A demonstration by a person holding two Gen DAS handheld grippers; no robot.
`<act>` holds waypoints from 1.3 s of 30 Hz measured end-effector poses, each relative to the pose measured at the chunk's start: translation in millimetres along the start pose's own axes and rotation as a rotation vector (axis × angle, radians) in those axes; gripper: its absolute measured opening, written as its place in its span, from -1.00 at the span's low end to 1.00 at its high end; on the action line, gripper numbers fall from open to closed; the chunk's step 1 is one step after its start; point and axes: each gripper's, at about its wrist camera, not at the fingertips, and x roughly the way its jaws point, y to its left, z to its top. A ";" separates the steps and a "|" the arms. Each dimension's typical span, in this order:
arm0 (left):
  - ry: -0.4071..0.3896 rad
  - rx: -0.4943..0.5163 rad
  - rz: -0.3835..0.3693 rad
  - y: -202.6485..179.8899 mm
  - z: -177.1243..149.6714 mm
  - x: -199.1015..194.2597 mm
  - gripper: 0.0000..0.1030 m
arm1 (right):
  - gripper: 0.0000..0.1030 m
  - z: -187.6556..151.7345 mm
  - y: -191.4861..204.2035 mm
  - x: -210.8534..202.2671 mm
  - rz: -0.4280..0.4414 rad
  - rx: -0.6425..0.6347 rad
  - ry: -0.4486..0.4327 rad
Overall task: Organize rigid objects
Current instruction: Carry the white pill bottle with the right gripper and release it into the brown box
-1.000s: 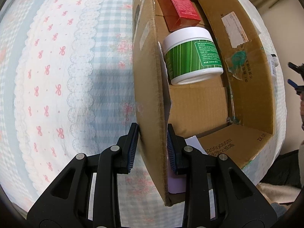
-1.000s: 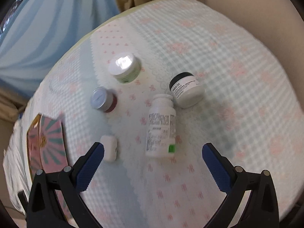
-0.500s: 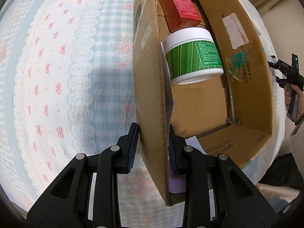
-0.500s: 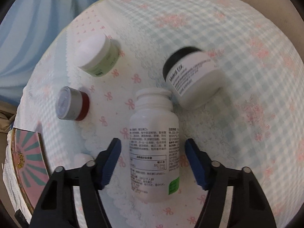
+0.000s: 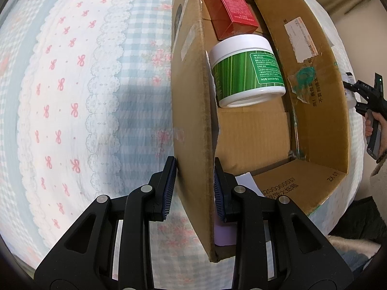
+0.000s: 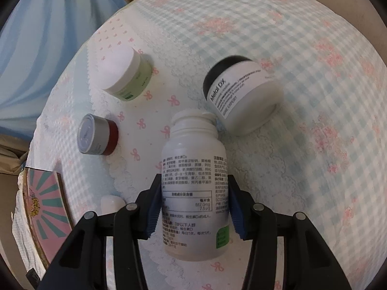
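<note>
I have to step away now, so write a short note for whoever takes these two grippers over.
Left gripper: shut on the cardboard box wall, steadying it.
Right gripper: jaws just closing, now shut on the white pill bottle lying on the bedspread.
Done: red carton and green-striped jar are boxed.
Left: the bottle, black-lidded jar, pale green jar, silver-lidded red jar.

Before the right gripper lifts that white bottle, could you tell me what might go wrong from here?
1. The right gripper, whose fingers have just been closing, grips the white bottle low on its smooth body, so it could tip or slip.
2. The bottle's cap sits beside the black-lidded jar; lifting may nudge it.
3. The left gripper pinches only one cardboard box wall, so the box could flex.
</note>
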 end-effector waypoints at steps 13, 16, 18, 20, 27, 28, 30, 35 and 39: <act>0.038 0.051 -0.014 0.6 10.2 2.8 -0.50 | -0.11 -20.5 44.9 -87.2 0.148 0.000 -0.097; 0.046 0.064 -0.004 -4.2 15.1 2.5 -0.50 | -0.11 -27.5 74.3 -110.2 0.192 -0.012 -0.118; 0.047 0.065 -0.010 -4.8 17.2 2.4 -0.50 | -0.11 -31.0 93.3 -119.5 0.225 -0.021 -0.123; 0.046 0.059 -0.021 -3.7 17.9 0.8 -0.50 | -0.11 -37.8 123.3 -127.7 0.260 -0.042 -0.120; 0.043 0.040 -0.041 4.2 21.0 -0.1 -0.50 | -0.11 -58.4 209.4 -114.4 0.337 -0.127 -0.067; 0.042 0.035 -0.044 5.0 22.0 -0.1 -0.50 | -0.11 -62.6 221.9 -107.1 0.343 -0.130 -0.053; 0.038 0.028 -0.053 10.0 18.6 -0.2 -0.50 | -0.11 -70.3 239.3 -93.7 0.347 -0.131 -0.026; 0.041 0.013 -0.075 19.4 17.9 -2.2 -0.50 | -0.11 -94.4 277.8 -56.4 0.330 -0.139 0.037; 0.041 0.046 -0.069 18.3 15.5 0.7 -0.50 | -0.11 -115.9 304.2 -33.1 0.289 -0.172 0.056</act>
